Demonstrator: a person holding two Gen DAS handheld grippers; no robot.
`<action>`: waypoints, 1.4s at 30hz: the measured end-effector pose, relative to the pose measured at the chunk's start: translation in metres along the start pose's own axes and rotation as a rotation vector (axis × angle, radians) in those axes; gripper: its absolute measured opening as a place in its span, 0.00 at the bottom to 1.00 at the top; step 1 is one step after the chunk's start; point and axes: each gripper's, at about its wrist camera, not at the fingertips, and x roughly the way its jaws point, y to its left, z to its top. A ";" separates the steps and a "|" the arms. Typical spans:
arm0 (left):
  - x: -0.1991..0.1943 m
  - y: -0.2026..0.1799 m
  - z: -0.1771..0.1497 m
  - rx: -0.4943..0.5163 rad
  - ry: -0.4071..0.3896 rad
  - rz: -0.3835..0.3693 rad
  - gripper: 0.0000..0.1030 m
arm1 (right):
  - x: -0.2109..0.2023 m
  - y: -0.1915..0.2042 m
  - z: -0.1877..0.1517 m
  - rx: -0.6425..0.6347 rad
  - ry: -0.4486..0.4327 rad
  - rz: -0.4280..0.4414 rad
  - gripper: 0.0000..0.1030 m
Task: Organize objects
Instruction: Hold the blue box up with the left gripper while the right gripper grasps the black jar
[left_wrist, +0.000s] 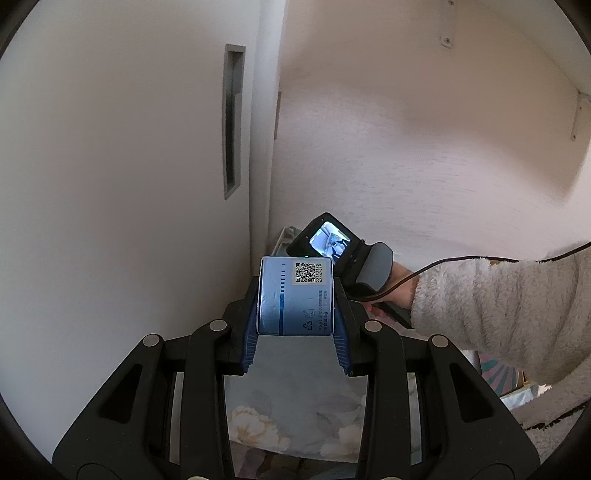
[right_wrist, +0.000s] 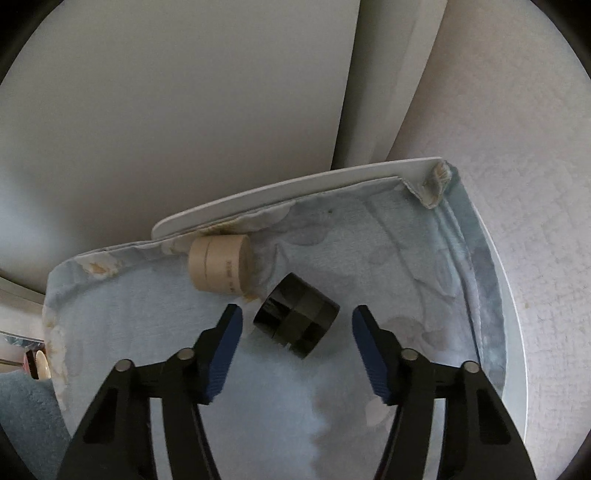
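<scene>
Black jar (right_wrist: 296, 320) between spread right hand-held gripper (right_wrist: 297, 319) fingers.

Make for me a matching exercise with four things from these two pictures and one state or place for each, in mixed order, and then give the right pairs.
Things:
1. blue box
2. black jar
3. beige jar
4. right gripper

States:
A. open, fingers either side of a jar
B. lying at the cloth's far edge
C. clamped in the left gripper
D. lying on its side between blue fingers

Pairs: 1-C, 2-D, 3-B, 4-A
</scene>
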 end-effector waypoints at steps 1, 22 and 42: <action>0.001 0.000 0.000 -0.002 0.001 0.000 0.30 | 0.002 0.000 0.000 0.000 0.000 0.001 0.49; 0.012 -0.018 0.016 0.066 0.003 -0.070 0.30 | -0.061 -0.005 -0.033 0.109 -0.112 -0.075 0.40; 0.014 -0.033 0.045 0.189 -0.057 -0.222 0.30 | -0.261 0.019 -0.080 0.477 -0.340 -0.334 0.40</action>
